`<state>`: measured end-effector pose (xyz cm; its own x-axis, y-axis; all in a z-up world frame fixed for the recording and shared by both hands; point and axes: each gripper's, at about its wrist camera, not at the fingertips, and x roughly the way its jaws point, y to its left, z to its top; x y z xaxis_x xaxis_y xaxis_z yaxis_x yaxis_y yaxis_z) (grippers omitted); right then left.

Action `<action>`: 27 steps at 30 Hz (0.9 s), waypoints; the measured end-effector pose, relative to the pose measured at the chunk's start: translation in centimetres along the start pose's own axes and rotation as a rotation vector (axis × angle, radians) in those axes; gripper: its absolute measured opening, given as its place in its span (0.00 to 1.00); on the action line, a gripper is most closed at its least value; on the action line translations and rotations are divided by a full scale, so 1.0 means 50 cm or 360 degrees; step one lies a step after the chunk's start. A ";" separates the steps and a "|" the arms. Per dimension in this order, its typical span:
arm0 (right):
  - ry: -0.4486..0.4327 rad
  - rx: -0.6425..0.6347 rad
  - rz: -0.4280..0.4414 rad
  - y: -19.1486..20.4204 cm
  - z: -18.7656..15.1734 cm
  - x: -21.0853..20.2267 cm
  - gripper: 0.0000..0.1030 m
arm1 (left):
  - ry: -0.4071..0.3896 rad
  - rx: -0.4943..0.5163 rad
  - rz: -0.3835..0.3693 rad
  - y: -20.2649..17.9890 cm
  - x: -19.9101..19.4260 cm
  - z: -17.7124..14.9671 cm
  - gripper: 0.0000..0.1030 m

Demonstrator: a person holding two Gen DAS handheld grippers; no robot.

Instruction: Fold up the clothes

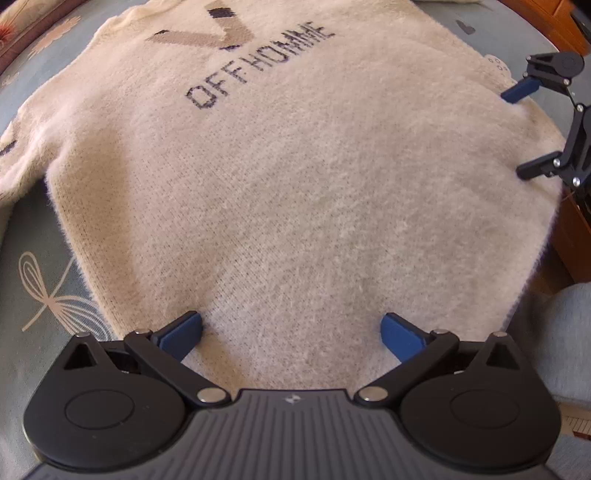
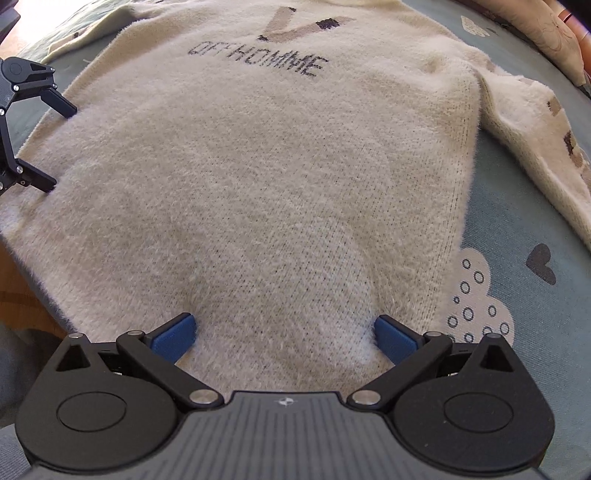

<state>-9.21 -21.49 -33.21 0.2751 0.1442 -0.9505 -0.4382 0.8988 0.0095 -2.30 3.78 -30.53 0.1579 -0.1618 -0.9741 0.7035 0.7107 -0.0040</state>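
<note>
A fuzzy cream sweater (image 1: 295,177) with "OFF HOMME" lettering lies spread flat on a blue-grey bedspread (image 1: 40,280). My left gripper (image 1: 291,334) is open, its blue pads resting on the sweater's hem, one on each side of a wide span of fabric. My right gripper (image 2: 284,332) is also open, pads on the hem near the other bottom corner. Each gripper shows in the other's view: the right gripper (image 1: 517,133) at the sweater's right edge, the left gripper (image 2: 62,144) at its left edge. The sweater (image 2: 266,177) has one sleeve (image 2: 546,147) lying out to the right.
The bedspread (image 2: 535,314) has cloud, heart and bow prints. A wooden floor or furniture (image 1: 569,229) lies past the bed edge on the right. Pillows (image 2: 546,29) sit at the far corner. A grey-clad leg (image 1: 569,332) is at the lower right.
</note>
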 end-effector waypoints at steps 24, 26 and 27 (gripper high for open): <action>-0.0013 0.0123 -0.0145 0.055 0.199 -0.015 1.00 | -0.0475 -0.0632 0.0108 0.227 -0.013 0.058 0.99; -0.0074 0.0151 -0.0114 0.045 0.245 -0.019 1.00 | -0.0605 -0.0513 0.0099 0.213 -0.047 0.064 0.99; -0.0104 0.0165 -0.0099 0.040 0.268 -0.021 1.00 | -0.0649 -0.0466 0.0055 0.207 -0.057 0.073 0.99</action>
<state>1.09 -14.28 -28.04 0.3557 0.1108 -0.9280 -0.3286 0.9444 -0.0132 7.07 9.08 -26.97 0.4767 -0.3473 -0.8075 0.4783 0.8732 -0.0933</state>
